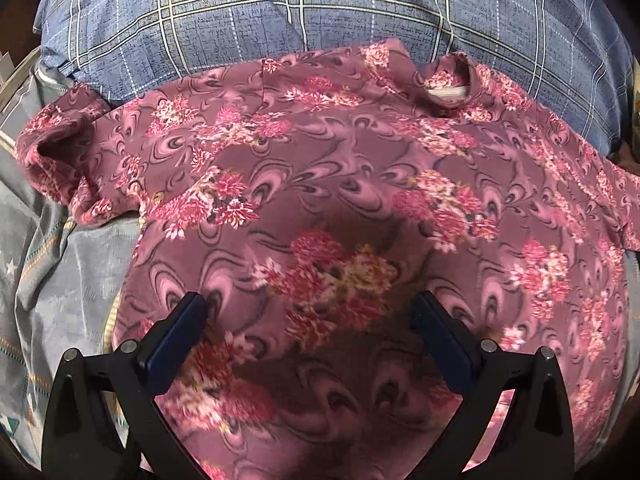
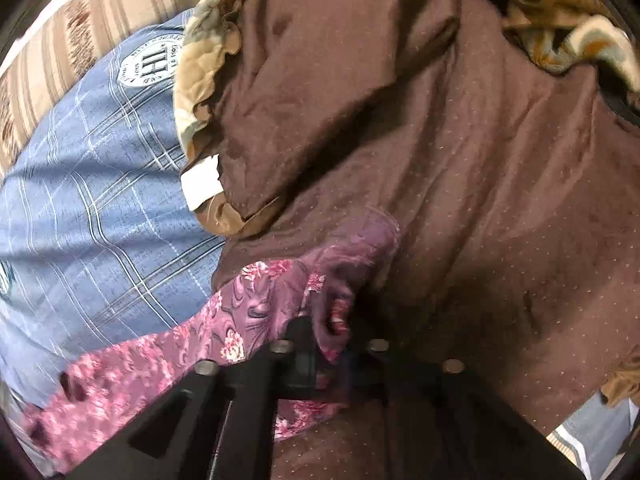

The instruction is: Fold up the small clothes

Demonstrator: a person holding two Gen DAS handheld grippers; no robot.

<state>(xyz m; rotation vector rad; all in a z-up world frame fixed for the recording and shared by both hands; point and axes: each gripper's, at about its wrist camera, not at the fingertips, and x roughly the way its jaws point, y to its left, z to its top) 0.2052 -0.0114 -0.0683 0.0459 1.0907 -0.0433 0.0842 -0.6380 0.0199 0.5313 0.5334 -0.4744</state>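
A mauve floral shirt lies spread on the bed, collar at the far side and one sleeve out to the left. My left gripper is open and hovers just above the shirt's lower body, holding nothing. In the right wrist view my right gripper is shut on the shirt's other sleeve, whose bunched cuff sticks out beyond the fingers over a brown quilt.
A blue plaid pillow lies behind the shirt; it also shows in the right wrist view. A grey patterned sheet covers the bed at left. A brown dotted quilt with a ruffled edge lies at right.
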